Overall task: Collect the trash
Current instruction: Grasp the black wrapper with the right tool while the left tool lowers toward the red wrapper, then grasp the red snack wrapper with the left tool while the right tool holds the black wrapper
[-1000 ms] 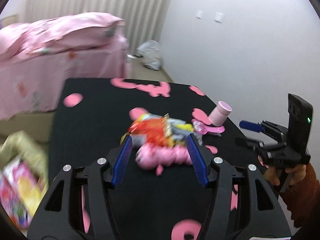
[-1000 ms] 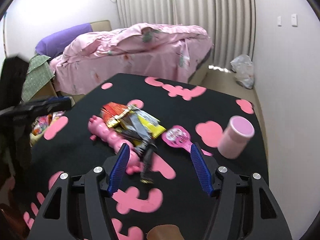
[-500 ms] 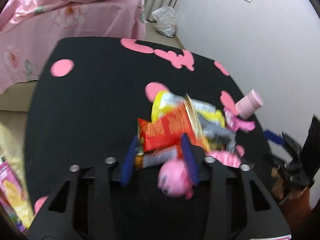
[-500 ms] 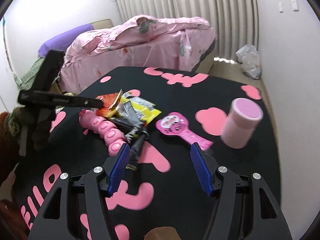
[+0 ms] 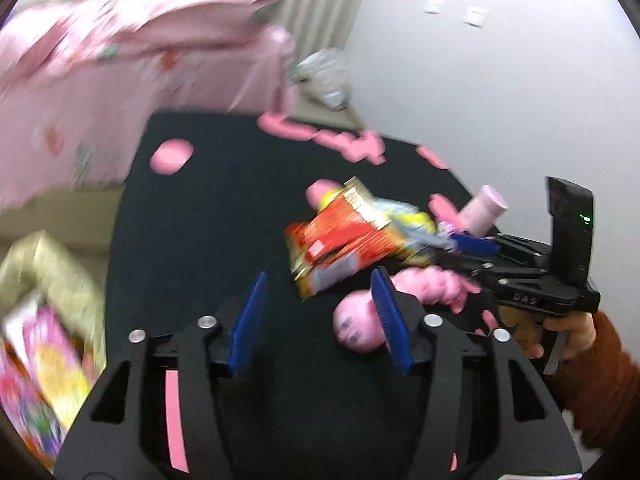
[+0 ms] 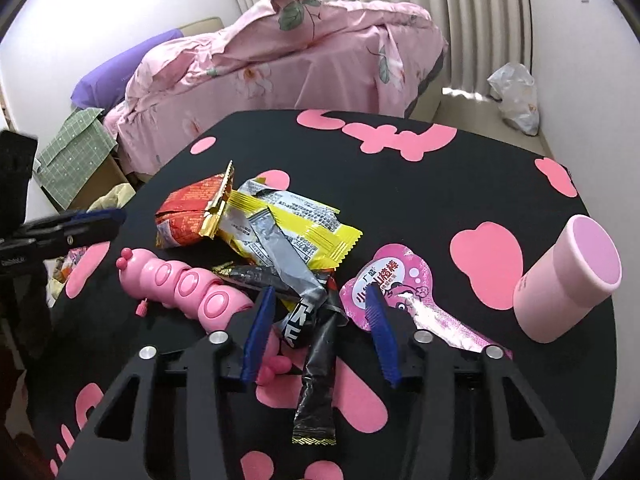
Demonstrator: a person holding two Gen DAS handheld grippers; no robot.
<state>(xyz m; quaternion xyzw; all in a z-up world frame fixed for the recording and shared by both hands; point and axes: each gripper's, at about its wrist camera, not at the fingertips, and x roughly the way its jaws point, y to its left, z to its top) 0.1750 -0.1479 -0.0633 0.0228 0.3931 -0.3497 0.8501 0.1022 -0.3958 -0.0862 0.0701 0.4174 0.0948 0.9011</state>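
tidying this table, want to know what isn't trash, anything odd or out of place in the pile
Yes. A pink plastic caterpillar toy lies among the snack wrappers, touching the crumpled black wrapper. It is a toy, not trash. A pink cup lies tipped on its side near the table's edge, with nothing visibly spilled.

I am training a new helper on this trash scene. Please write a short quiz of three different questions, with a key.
1. True or false: the cup lies on its side.
2. Which lies between the right gripper fingers? A. black wrapper B. cup C. red wrapper
3. Fill in: the caterpillar toy is coloured ____.

Key: 1 false; 2 A; 3 pink.
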